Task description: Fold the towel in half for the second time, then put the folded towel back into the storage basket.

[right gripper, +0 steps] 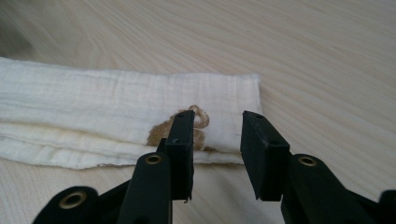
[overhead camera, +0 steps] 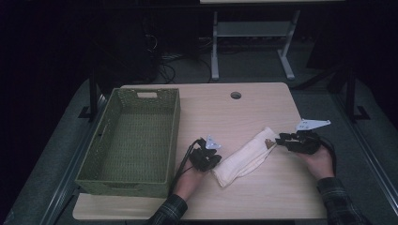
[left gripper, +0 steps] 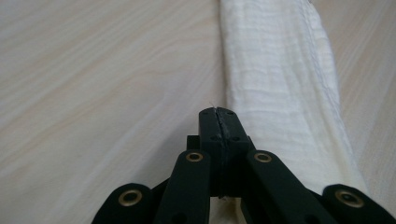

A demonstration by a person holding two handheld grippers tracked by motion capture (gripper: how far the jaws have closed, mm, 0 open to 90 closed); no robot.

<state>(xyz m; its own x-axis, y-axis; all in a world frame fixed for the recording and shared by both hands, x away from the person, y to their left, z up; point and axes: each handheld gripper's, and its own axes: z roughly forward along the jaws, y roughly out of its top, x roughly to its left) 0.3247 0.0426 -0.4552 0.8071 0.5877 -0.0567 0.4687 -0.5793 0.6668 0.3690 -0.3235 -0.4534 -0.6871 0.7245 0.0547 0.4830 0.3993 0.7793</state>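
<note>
Scene: a wooden table [overhead camera: 263, 197], with a green woven basket [overhead camera: 133, 140] on its left half and a folded cream cloth [overhead camera: 244, 157] lying near the front, between the two hands.

Cloth: folded into a long narrow strip, lying slantwise on the bare wood, well apart from the basket's inside but just to the right of its wall. One end carries a brown stain [right gripper: 161, 133] (in the right gripper view it sits close to the folded edge).

Left gripper [left gripper: 218, 114]: jaws pressed fully together with nothing seen between them; the tips hang just beside the cloth's long edge, over wood rather than fabric. In the high view it lies at the strip's near end [overhead camera: 206, 157].

Right gripper [right gripper: 217, 140]: jaws parted, the gap facing the stained end of the cloth; nothing pinched, pads clear of the fabric as far as can be told. In the high view it rests at the strip's far end [overhead camera: 286, 139].

Handling: the cloth looks light, soft and limp, several loose layers thick; it will sag and may unfold if lifted by one end. Not slippery, not fragile.

Where to grip: probably across the full stack at each short end, jaws biting all layers at once, so the fold holds. A pinch on the top layer alone would likely peel it open.

Risk: dragging could bunch the strip against the wood.
</note>
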